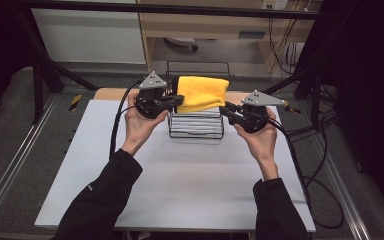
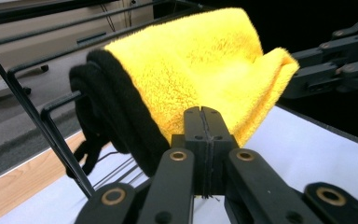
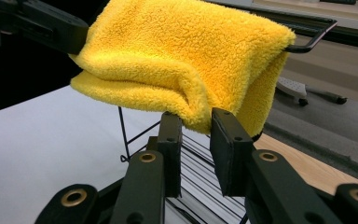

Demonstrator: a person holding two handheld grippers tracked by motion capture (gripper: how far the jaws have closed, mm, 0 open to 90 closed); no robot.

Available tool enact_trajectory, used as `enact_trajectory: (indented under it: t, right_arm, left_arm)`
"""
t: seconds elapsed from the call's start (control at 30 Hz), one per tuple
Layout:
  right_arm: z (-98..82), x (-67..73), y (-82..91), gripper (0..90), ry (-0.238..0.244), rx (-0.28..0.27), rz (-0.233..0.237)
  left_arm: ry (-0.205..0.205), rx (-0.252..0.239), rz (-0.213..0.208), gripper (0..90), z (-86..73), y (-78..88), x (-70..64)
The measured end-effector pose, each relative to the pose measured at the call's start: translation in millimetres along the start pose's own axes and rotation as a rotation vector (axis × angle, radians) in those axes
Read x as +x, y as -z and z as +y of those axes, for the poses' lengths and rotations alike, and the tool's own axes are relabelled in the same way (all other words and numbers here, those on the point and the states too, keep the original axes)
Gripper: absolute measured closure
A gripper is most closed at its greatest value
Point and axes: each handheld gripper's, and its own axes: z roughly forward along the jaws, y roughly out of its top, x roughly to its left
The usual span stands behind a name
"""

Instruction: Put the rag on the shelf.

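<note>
A folded yellow towel (image 1: 202,91) with a black hem (image 2: 116,102) hangs over the top bars of a black wire rack (image 1: 196,127) at the back of the white table. My left gripper (image 1: 179,100) sits at the towel's left lower corner; in the left gripper view its jaws (image 2: 203,112) are pressed together with no cloth seen between them, and the towel (image 2: 200,60) is just behind. At the towel's right lower corner is my right gripper (image 1: 225,107). It (image 3: 196,119) stands open, with the towel's (image 3: 182,51) lower fold dipping slightly between its tips.
The white table top (image 1: 180,185) stretches toward the person in front of the rack. A strip of wooden board (image 3: 303,163) lies behind the rack. Black frame posts (image 1: 37,85) stand at the back corners, and cables (image 1: 310,165) trail off the right edge.
</note>
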Motion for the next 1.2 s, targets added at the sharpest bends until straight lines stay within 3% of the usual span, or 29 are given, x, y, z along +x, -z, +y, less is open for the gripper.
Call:
enact_trajectory:
  t: [0.23, 0.43, 0.5, 0.63, 0.8, 0.87, 1.03, 1.2]
  right_arm:
    - [2.0, 3.0, 8.5, 63.8, -0.003, -0.022, 0.024]
    - [10.2, 7.5, 7.9, 54.5, -0.023, -0.094, 0.049]
    - [12.0, 8.5, 4.7, 57.2, -0.021, -0.092, 0.052]
    - [7.7, 7.2, -9.2, 75.0, -0.039, -0.025, 0.063]
    - [-5.5, -3.2, -25.2, 89.2, -0.072, 0.008, 0.007]
    - [-8.3, -7.3, -29.2, 90.0, -0.077, 0.013, -0.018]
    - [-8.9, -8.4, -28.7, 89.1, -0.078, 0.006, -0.007]
    - [-9.7, -4.2, -15.5, 73.8, -0.07, -0.003, 0.029]
  left_arm:
    - [-0.008, 0.018, 0.011, 89.8, -6.1, -5.4, 3.1]
    - [-0.03, 0.054, 0.024, 89.8, -13.4, -13.1, 3.8]
    - [-0.039, 0.061, 0.027, 89.8, -15.9, -15.1, 4.6]
    - [-0.035, 0.062, 0.03, 89.8, -19.4, -18.8, 6.6]
    - [-0.04, 0.065, 0.043, 89.7, -22.4, -25.1, 9.1]
    - [-0.032, 0.062, 0.045, 89.7, -23.2, -27.7, 11.1]
    - [-0.014, 0.046, 0.033, 89.7, -25.5, -27.7, 13.9]
    - [-0.011, 0.037, 0.018, 84.7, -28.5, -15.9, 12.8]
